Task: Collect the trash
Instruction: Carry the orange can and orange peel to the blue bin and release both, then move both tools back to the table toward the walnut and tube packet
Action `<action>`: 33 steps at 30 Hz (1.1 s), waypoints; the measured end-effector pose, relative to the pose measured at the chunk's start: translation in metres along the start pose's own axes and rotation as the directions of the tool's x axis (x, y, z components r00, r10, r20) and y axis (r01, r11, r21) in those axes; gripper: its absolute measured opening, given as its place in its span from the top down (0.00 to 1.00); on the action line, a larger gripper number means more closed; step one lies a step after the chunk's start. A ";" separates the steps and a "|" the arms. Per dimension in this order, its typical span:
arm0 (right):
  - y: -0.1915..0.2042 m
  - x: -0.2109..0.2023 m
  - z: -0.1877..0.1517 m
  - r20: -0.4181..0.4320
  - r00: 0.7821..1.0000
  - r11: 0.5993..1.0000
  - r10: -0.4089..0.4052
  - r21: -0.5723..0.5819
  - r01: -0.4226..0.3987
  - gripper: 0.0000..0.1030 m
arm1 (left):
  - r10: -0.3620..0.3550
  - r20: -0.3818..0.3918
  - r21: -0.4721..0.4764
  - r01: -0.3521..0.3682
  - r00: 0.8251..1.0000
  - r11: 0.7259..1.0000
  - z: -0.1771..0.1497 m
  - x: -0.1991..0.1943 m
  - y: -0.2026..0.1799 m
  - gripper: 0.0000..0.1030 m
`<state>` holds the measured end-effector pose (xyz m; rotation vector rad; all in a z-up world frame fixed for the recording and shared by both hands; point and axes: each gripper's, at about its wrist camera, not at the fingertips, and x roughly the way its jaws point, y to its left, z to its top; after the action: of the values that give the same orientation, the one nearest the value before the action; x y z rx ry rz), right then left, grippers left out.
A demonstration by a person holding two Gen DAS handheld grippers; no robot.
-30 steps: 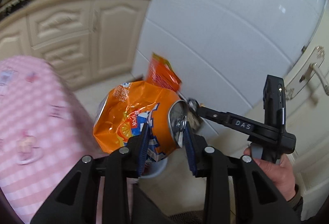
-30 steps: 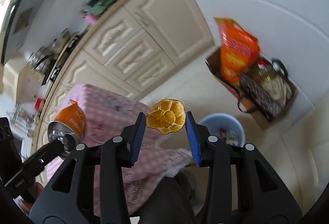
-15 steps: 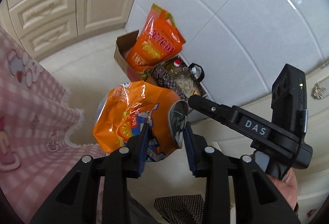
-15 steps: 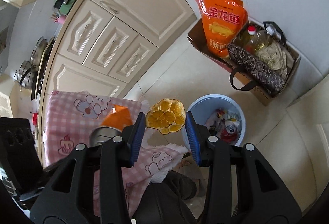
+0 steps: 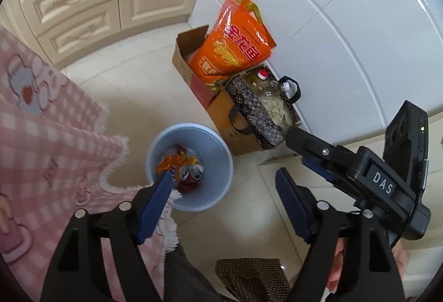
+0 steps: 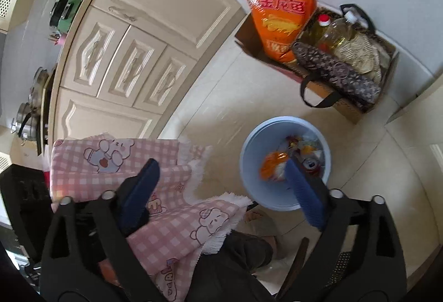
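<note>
A light blue trash bin [image 5: 218, 149] stands on the floor below both grippers; it also shows in the right wrist view [image 6: 252, 163]. Inside lie an orange wrapper [image 5: 169, 162], a crushed can [image 5: 191, 171] and other scraps; the right wrist view shows the orange trash [image 6: 272, 163] and a can [image 6: 310, 163]. My left gripper [image 5: 224, 185] is open and empty above the bin. My right gripper [image 6: 221, 174] is open and empty, and appears in the left wrist view [image 5: 318, 152] to the right of the bin.
A pink checked tablecloth [image 5: 41, 135] hangs at the left, next to the bin. A cardboard box [image 5: 185, 58] with an orange bag [image 5: 235, 47] and a patterned tote with an oil bottle [image 5: 265, 97] stand by the white tiled wall. Cream cabinets [image 6: 133, 52] stand behind.
Both grippers opened over the bin. The orange wrapper and can left my left gripper, and the dried orange slice left my right gripper; the wrapper and can now lie in the bin.
</note>
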<state>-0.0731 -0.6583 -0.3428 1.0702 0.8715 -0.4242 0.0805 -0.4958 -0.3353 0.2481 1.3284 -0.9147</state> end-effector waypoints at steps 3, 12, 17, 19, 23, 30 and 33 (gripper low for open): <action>0.004 -0.007 -0.001 0.012 1.000 1.000 -0.026 -0.015 0.027 0.07 | 0.025 0.039 0.018 -0.026 0.999 1.000 -0.001 -0.016 -0.004 0.21; 0.035 -0.042 -0.008 0.072 0.997 0.996 -0.021 -0.080 0.026 0.07 | 0.014 0.143 0.042 -0.020 0.990 0.999 -0.010 -0.068 -0.015 0.20; 0.069 -0.068 -0.012 0.119 0.993 0.989 -0.003 -0.147 0.020 0.07 | 0.019 0.242 0.052 -0.033 0.970 0.998 -0.017 -0.115 -0.016 0.20; 0.083 -0.077 -0.014 0.134 0.991 0.985 0.014 -0.175 0.010 0.07 | 0.025 0.283 0.050 -0.040 0.959 0.998 -0.021 -0.134 -0.013 0.20; 0.122 -0.092 -0.024 0.156 0.986 0.967 0.054 -0.255 -0.013 0.07 | 0.050 0.357 0.035 -0.067 0.933 0.997 -0.031 -0.169 -0.003 0.19; 0.184 -0.096 -0.048 0.135 0.984 0.922 0.113 -0.384 -0.053 0.07 | 0.122 0.454 -0.038 -0.118 0.882 0.992 -0.053 -0.220 0.032 0.18; 0.213 -0.093 -0.061 0.107 0.984 0.896 0.143 -0.436 -0.082 0.07 | 0.162 0.487 -0.079 -0.141 0.858 0.987 -0.062 -0.238 0.048 0.18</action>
<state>-0.0095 -0.5185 -0.1583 0.6684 0.7320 -0.1890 0.0775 -0.3241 -0.1531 0.0751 0.8374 -0.7505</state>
